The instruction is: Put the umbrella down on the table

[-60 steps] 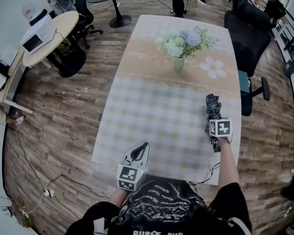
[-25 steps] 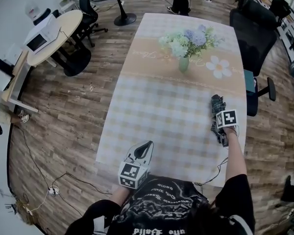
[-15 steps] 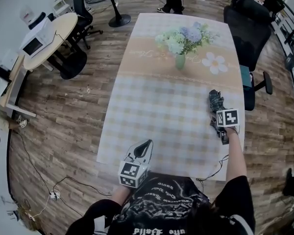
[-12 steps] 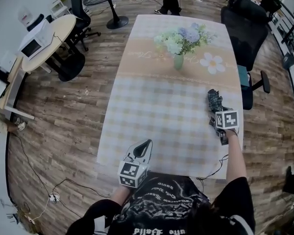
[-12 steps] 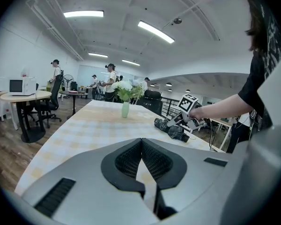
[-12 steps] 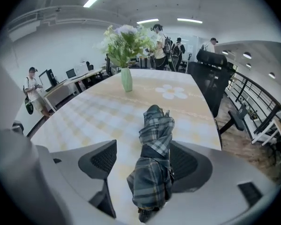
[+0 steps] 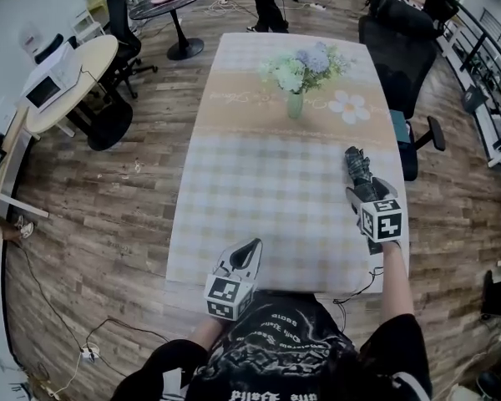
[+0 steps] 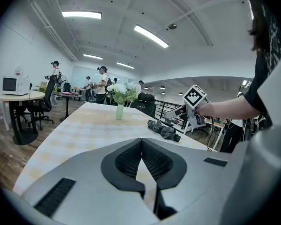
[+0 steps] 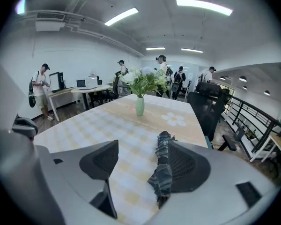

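The folded dark plaid umbrella [image 7: 356, 167] lies flat on the checked tablecloth [image 7: 259, 190] near the table's right edge. It also shows in the left gripper view [image 8: 163, 129] and the right gripper view [image 9: 163, 165]. My right gripper [image 7: 363, 193] hangs above the umbrella's near end. Its jaws stand wide, closing slightly, and the pads press on nothing; the umbrella lies below them beside the right pad [image 9: 187, 165]. Over the table's front edge my left gripper [image 7: 248, 250] is shut and empty, pads [image 8: 131, 159] touching.
A green vase of flowers [image 7: 296, 72] and a daisy-shaped mat [image 7: 348, 107] sit at the table's far end. A black office chair [image 7: 401, 44] stands at the right, with a round table [image 7: 67, 73] and more chairs at the left. People stand beyond.
My right gripper has come up off the umbrella and back toward me, and the umbrella stays lying on the table. The left gripper has barely shifted.
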